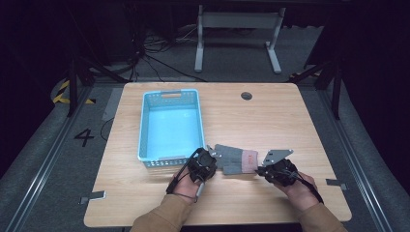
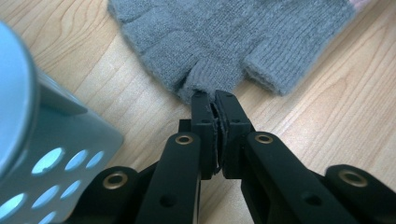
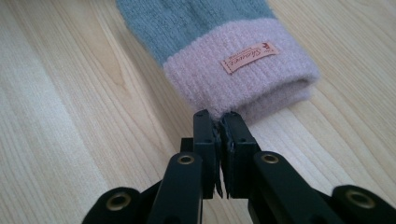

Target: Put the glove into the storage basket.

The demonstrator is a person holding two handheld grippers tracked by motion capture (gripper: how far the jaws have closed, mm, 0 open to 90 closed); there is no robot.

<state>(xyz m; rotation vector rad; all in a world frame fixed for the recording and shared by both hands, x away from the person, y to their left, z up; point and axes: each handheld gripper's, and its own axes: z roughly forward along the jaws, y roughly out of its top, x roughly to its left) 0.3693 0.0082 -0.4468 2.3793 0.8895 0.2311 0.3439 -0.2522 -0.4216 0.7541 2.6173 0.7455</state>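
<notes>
We see the left gripper [image 2: 214, 95] pinching a finger tip of the grey glove [image 2: 224, 37], jaws pressed together on the knit. The right gripper [image 3: 218, 116] nips the edge of the glove's pink cuff [image 3: 243, 77], jaws likewise closed. The glove lies flat on the table [image 1: 270, 116], stretched between both sets of fingertips. In the left gripper view the cuff end is cut off; the blue basket [image 1: 170, 126] sits just beside the left jaws.

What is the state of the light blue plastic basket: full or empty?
Empty. The high view shows the light blue plastic basket with a bare floor inside; the grey knitted glove lies outside it on the wooden table.
</notes>
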